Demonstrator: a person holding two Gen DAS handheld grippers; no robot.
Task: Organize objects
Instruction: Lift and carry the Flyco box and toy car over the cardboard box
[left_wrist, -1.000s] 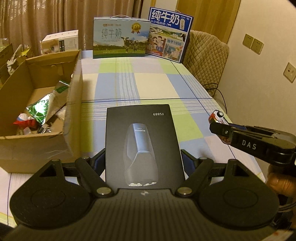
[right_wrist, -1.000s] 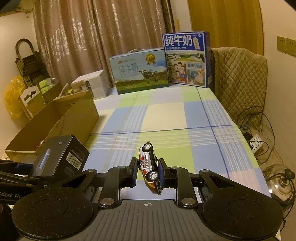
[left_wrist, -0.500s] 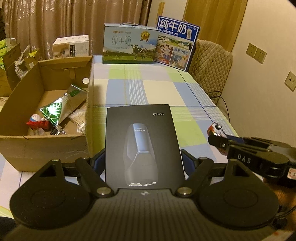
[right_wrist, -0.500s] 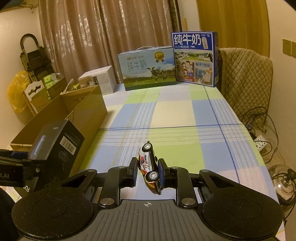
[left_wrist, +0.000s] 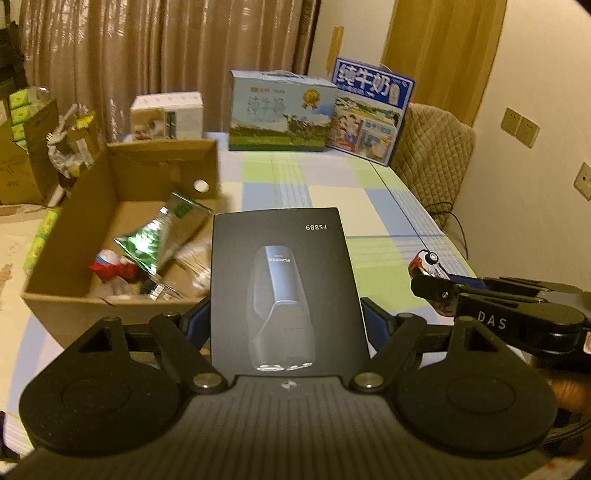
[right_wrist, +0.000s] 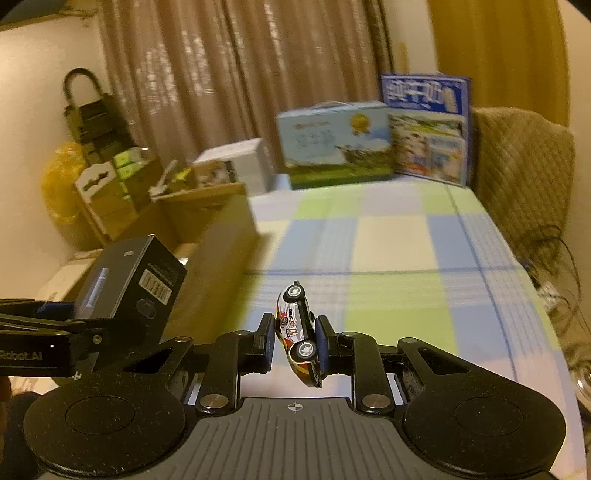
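My left gripper (left_wrist: 284, 325) is shut on a black shaver box (left_wrist: 282, 284) marked FS889 and holds it above the table, just right of the open cardboard box (left_wrist: 122, 236). The shaver box also shows in the right wrist view (right_wrist: 129, 280). My right gripper (right_wrist: 295, 341) is shut on a small toy race car (right_wrist: 297, 328), tilted on its side, above the checked tablecloth (right_wrist: 388, 258). The car (left_wrist: 428, 264) and the right gripper (left_wrist: 443, 291) show at the right of the left wrist view.
The cardboard box holds a green foil bag (left_wrist: 159, 236), a red toy (left_wrist: 110, 267) and other items. Two milk cartons (left_wrist: 280, 110) (left_wrist: 369, 110) stand at the table's far end. A padded chair (left_wrist: 432, 162) stands right; clutter and boxes (right_wrist: 110, 192) stand left.
Both grippers have risen and moved left toward the cardboard box, still holding their objects. The shaver box now sits beside the cardboard box's right wall.
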